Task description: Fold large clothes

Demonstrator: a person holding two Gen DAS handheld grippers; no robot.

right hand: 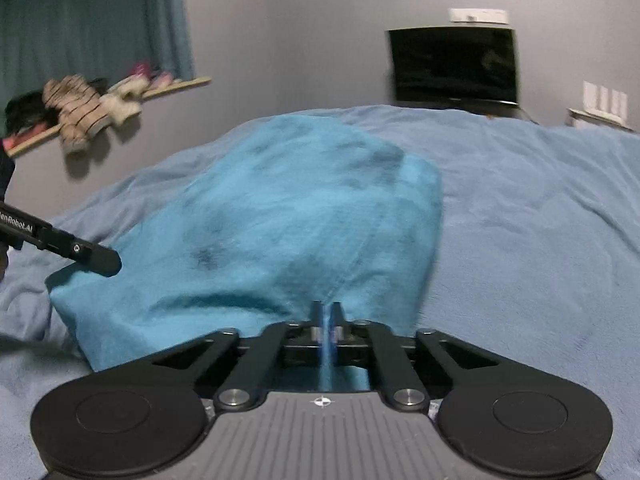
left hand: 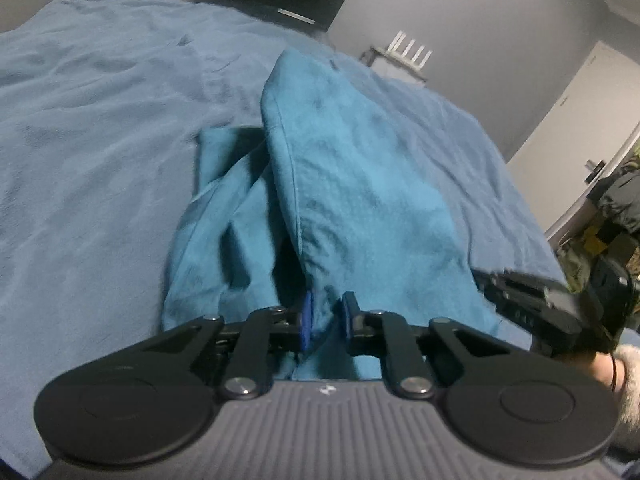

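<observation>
1. A teal garment (left hand: pixel 360 184) of soft, fleecy cloth is lying rumpled on a paler blue plush blanket (left hand: pixel 100 140) that is covering the bed.
2. The left gripper (left hand: pixel 326 320) is pinching a bunched fold at the garment's near edge between blue pads.
3. The right gripper (right hand: pixel 327 312) is clamping a thin ridge of the same cloth (right hand: pixel 280 208), jaws nearly meeting.

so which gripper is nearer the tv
Hard to call. Both the left gripper and right gripper clamp the teal garment's near edge, the tv far across the bed.
</observation>
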